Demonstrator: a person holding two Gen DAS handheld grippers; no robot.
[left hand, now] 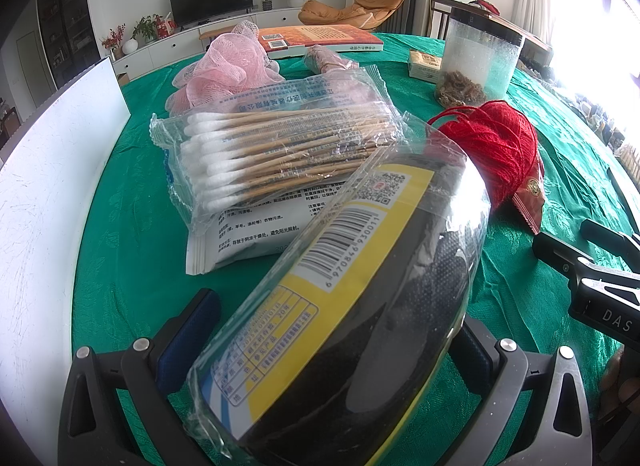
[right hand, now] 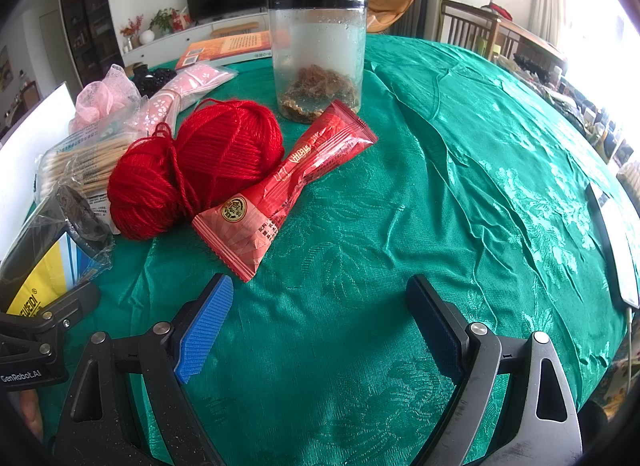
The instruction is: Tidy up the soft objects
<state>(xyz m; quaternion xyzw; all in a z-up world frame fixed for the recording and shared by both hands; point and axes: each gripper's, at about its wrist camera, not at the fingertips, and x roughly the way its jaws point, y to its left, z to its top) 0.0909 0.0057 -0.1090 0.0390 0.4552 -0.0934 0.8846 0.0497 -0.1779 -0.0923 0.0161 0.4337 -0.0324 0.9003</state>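
Barcode digits 6 970846 930011 showed on the yellow-labelled packet (left hand: 352, 306), "DAS" was printed on the right gripper (left hand: 592, 266) beside that packet, "GenRobot.AI" marked the left gripper (right hand: 36, 346).

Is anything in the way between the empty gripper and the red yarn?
Partly. The right gripper is open over bare green cloth. The yarn sits ahead to its left, and the red packet lies slanted along the yarn's near right side, with one end pointing toward the gripper. Nothing else visible blocks it.
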